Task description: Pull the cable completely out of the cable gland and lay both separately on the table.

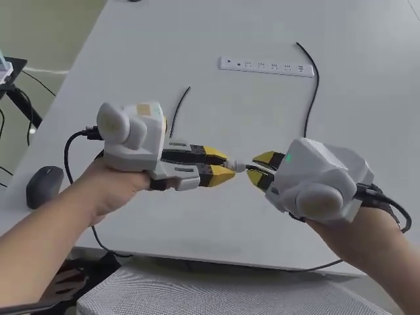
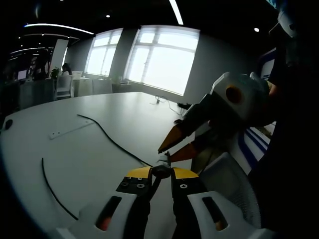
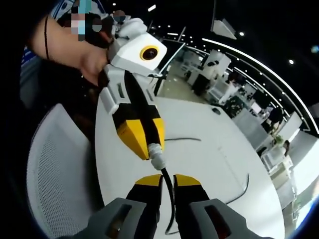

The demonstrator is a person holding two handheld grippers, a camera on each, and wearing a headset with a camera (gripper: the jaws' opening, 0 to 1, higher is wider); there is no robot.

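**A:** Cable gland (image 3: 156, 150): where is it?

**B:** Clamped in the narrow jaws of the left tool (image 1: 228, 165). It is held in the air over the near edge of the surface (image 1: 197, 39), roughly midway along that edge.

**A:** And the cable?

**B:** The cable (image 3: 170, 186) comes out of the gland's white end and runs straight between the jaws of the right tool (image 1: 254, 168), which are drawn close around it. In the right gripper view it carries on down past those jaws. The two tools meet tip to tip, with a short run of cable bare between them.

**A:** So the two are not apart?

**B:** No, the cable sits in the gland.

**A:** How much open room is there?

**B:** Plenty. From the near edge outward the surface is bare across its middle. A power strip (image 1: 266, 66) lies well toward the far side. Its black lead (image 1: 314, 85) curves back toward the near edge and passes behind the right tool.

**A:** Anything on the left?

**B:** A thin black wire (image 1: 178, 108) lies loose just beyond the left tool. A mouse (image 1: 44, 186) sits close to the left edge, well apart from both tools.

**A:** And below the near edge?

**B:** A grey mesh chair (image 1: 197, 298), tucked just under that edge, beneath both hands.
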